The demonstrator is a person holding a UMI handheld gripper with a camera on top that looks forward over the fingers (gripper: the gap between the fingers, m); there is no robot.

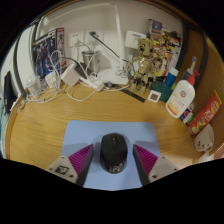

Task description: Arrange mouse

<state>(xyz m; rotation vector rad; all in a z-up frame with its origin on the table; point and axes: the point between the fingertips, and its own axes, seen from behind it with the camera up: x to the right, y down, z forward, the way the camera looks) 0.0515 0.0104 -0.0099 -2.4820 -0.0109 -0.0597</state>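
A black computer mouse (113, 152) lies on a light blue mouse mat (95, 133) on the wooden desk. My gripper (113, 163) is open, with its two pink-padded fingers (82, 161) on either side of the mouse. The mouse stands between the fingers with a gap at each side and rests on the mat.
At the back of the desk are white adapters and cables (72, 78), a wooden model figure (146, 66) and books. To the right stand a white bottle (182, 96) and a red packet (207, 110). A white object (204, 138) lies near the right finger.
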